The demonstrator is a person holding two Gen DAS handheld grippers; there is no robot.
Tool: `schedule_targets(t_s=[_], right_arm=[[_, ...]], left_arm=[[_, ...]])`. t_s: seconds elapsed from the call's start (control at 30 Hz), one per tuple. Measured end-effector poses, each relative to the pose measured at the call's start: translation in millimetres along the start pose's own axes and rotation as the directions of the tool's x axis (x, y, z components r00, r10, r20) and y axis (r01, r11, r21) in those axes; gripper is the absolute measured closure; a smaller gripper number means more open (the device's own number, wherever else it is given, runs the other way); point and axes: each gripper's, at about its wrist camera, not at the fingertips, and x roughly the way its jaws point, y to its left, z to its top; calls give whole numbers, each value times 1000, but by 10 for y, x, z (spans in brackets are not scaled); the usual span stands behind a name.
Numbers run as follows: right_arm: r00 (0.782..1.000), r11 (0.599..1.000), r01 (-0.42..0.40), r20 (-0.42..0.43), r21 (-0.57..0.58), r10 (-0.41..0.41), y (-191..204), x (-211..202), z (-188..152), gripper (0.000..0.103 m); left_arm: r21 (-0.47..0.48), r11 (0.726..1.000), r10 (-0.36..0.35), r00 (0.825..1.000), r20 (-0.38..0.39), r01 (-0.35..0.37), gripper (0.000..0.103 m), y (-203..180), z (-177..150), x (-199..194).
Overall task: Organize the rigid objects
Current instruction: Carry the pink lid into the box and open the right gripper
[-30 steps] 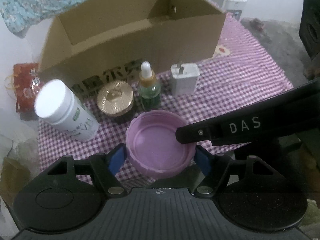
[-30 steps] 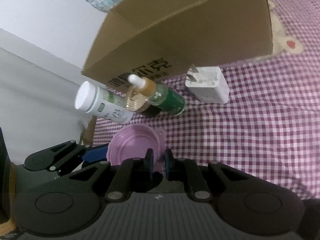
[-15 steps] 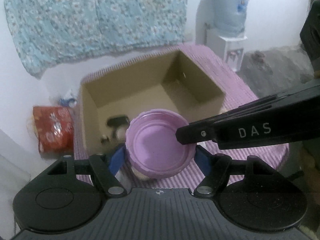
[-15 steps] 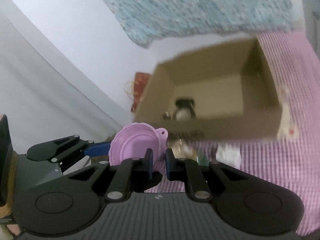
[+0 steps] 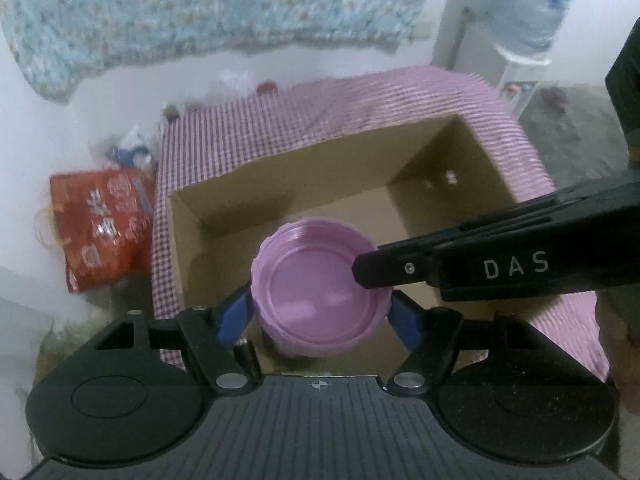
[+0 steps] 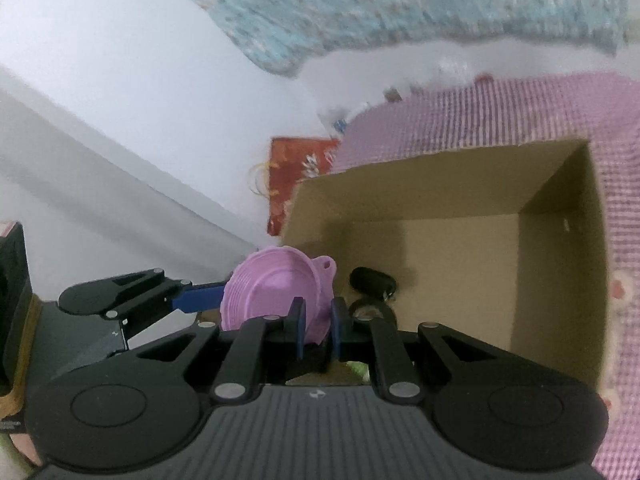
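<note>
- Far left, on the floor by the wall: red printed bag [image 5: 102, 224], nowhere near the action.
- Next over, purple-checked tablecloth [image 5: 360, 104] w/ the open brown cardboard box [image 5: 180, 248] sitting on it.
- Left gripper [image 5: 320, 312]: blue pads clamped across the full width of the round lilac plastic lid [image 5: 320, 292], one pad each side, hollow face up toward the cam.
- Lid hangs in the air over the box's near-left part, not touching floor or walls as far as I can see.
- Right gripper [image 6: 316, 326]: jaws nearly together, pinching the lid's rim wall on its right side. In the left cam it's the black finger marked "DAS" coming in from the right.
- Inside the box, right of the lid: small black object [image 6: 372, 280] on the bottom, too blurry to name.
- Handling call: lid looks light, stiff, thin-walled, prob. smooth plastic, so slippery under a weak pinch but not fragile.
- Ribbed outer rim is the best hold; the across-diameter grip looks the more secure of the two. Small tab w/ a hole on the edge is too flimsy to carry by.
- Light piece, so I'd guess it bounces or rolls if let go from high up.
</note>
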Motion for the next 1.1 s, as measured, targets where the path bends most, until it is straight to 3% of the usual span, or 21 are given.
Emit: schedule_targets(t_s=[0.23, 0.43, 0.57, 0.87, 1.1], right_arm=[[994, 997, 28, -111, 76, -19, -459, 684, 381, 88], [990, 994, 34, -139, 101, -20, -635, 1091, 530, 90], [989, 993, 54, -140, 101, -40, -707, 1320, 590, 90], [985, 986, 123, -137, 111, -107, -835, 1752, 634, 91], [992, 990, 90, -97, 111, -79, -784, 1475, 632, 89]], left_arm=[[-73, 996, 36, 992, -124, -46, 30, 154, 282, 599], [-74, 989, 111, 980, -166, -125, 29, 217, 415, 924], [-107, 984, 119, 974, -194, -141, 29, 280, 445, 1086], [-135, 976, 142, 969, -203, -171, 26, 340, 459, 1134], [-181, 972, 116, 976, -184, -149, 26, 376, 425, 940]])
